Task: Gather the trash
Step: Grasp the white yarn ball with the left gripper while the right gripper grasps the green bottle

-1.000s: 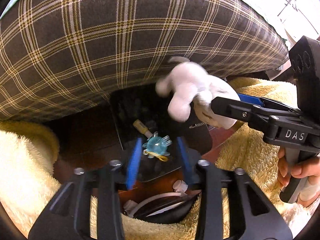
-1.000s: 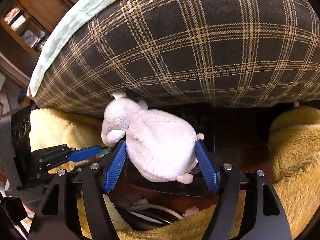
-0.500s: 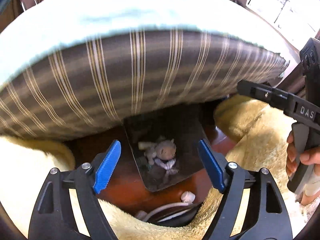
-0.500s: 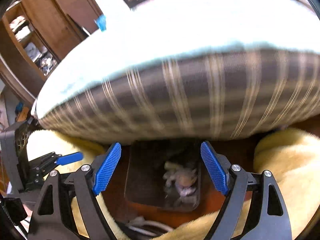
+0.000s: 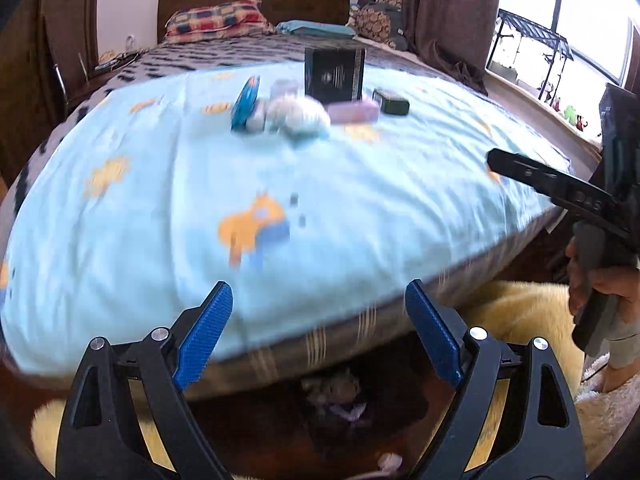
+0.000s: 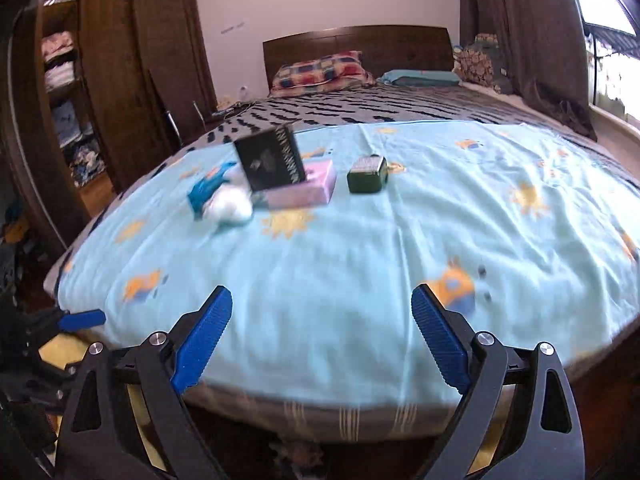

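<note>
My left gripper has its blue pads spread wide with nothing between them, and my right gripper is spread just as wide and holds nothing. Both point across the light blue sheet with its orange and blue cartoon prints.

The trash sits in a cluster well ahead on that sheet: a white crumpled wad, a blue wrapper touching it, a black box standing upright, a pink box lying against the black one, and a small dark green box just beside them. The black box carries pale lettering down its side, but it is too blurred for me to read.

In the left view, the other tool's arm shows the letters "DAS". Below the mattress edge, a dark bin holds pale scraps.
</note>
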### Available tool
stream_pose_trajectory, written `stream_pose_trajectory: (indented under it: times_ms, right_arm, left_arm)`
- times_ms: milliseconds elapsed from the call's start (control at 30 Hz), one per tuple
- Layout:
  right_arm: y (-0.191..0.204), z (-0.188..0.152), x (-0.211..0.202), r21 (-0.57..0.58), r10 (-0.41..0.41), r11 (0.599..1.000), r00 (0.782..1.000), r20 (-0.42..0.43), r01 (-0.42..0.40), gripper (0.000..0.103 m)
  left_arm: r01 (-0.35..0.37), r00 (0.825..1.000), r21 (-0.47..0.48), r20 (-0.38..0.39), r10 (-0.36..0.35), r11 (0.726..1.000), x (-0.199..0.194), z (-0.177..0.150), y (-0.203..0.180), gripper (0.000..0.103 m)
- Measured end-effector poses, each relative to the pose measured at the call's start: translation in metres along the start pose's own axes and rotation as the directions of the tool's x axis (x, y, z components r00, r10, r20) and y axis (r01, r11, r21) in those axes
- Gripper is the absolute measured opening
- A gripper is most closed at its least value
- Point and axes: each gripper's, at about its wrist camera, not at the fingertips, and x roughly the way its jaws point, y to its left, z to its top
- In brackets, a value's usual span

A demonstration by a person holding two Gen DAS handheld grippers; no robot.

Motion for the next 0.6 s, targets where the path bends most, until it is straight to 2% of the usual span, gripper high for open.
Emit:
stream_pose_trajectory:
  times_ms: [233, 600]
  right_arm:
    - [-0.007, 0.03, 0.043, 0.003, -0.052, 0.999, 0.998, -0.027, 0.052, 0.092]
    - [-0.039, 0.079, 0.099, 0.128, -0.072, 0.989, 0.997, -0.042, 0.077, 0.091]
  left_arm:
    - [-0.019, 0.999, -0.004, 0.037, 0.019, 1.0, 0.038, 0.05, -0.001, 0.083]
    - [-0.074, 0.996, -0.032, 0.043, 0.075, 0.997, 0.086, 0.112, 0.0, 0.083]
